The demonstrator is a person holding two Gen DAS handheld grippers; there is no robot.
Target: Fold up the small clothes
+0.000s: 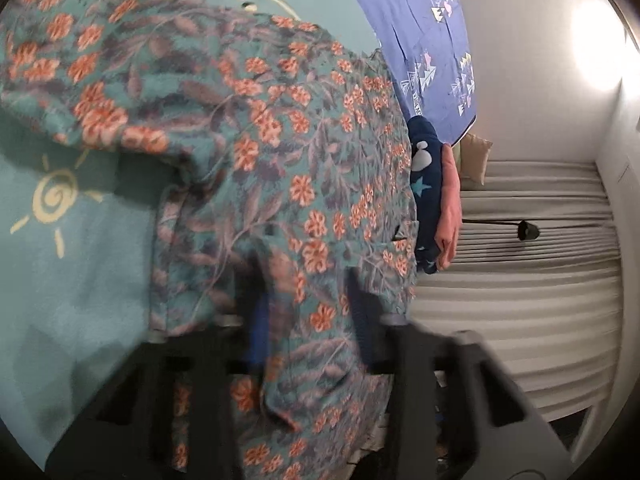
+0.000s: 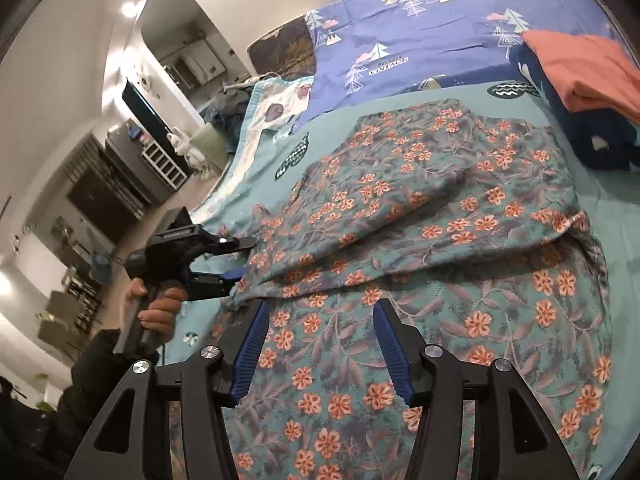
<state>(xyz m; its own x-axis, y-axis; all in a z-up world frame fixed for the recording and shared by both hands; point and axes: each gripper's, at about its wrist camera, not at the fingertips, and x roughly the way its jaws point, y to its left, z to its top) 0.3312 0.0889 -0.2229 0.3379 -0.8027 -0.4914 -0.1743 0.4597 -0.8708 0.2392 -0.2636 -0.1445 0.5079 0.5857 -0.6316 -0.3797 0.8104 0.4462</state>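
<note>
Floral garment (image 2: 420,216) on teal bedsheet (image 2: 616,184)

One floral garment (image 2: 420,216) lay spread across the bed, the only piece being worked. Two folded items sat stacked just beside it: one navy piece (image 2: 576,120) with one coral piece (image 2: 588,68) on top. Two bedcovers were in sight, one teal sheet (image 2: 624,216) and one blue printed cover (image 2: 420,36). Two handheld grippers appeared, the left gripper (image 2: 240,258) and the right gripper (image 2: 320,344), each with two fingers. One hand (image 2: 154,304) was visible. One sun motif (image 1: 54,196) showed on the teal sheet.
</note>
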